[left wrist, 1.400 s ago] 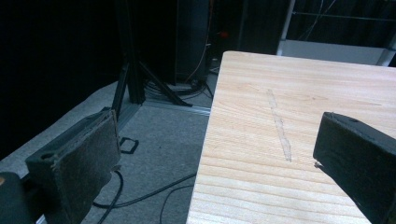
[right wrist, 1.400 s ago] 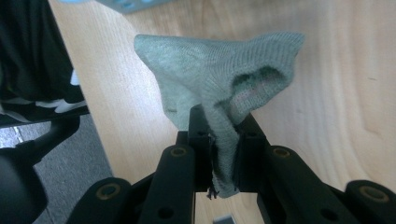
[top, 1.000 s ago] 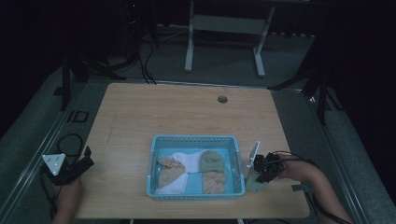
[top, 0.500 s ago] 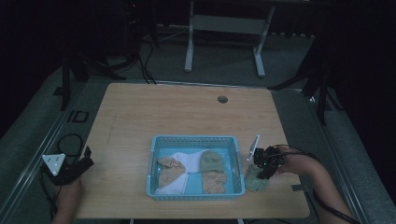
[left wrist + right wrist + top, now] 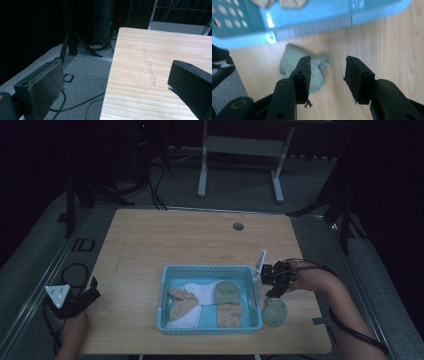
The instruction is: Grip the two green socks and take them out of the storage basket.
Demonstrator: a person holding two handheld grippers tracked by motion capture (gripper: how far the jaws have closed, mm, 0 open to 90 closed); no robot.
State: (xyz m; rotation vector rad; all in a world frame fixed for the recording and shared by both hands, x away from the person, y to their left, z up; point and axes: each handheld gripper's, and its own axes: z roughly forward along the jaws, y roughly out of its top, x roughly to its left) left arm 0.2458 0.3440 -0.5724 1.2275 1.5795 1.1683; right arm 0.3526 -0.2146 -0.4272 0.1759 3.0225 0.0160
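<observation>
From the high view I see the wooden table (image 5: 200, 245) with a blue basket (image 5: 210, 271) at its near middle, holding a white cloth (image 5: 192, 292), two tan cloths (image 5: 182, 302) and a green cloth (image 5: 226, 292). A second green cloth, crumpled (image 5: 274, 311), lies on the table just right of the basket. My right claw (image 5: 276, 290) hangs just above and beyond that crumpled cloth, beside the basket's right wall, with my hand (image 5: 307, 277) behind it. My left claw (image 5: 92, 292) sits at the table's near left edge, well apart from the basket. In the left gripper view, the left claw (image 5: 115, 85) has its jaws wide apart with nothing between them, one over the floor, the other over the table's left edge (image 5: 117, 62). In the right gripper view, the right claw (image 5: 327, 72) is spread apart and empty, the crumpled green cloth (image 5: 317, 72) lying on the table beneath it, partly behind one jaw, with the blue basket's wall (image 5: 312, 25) just beyond.
</observation>
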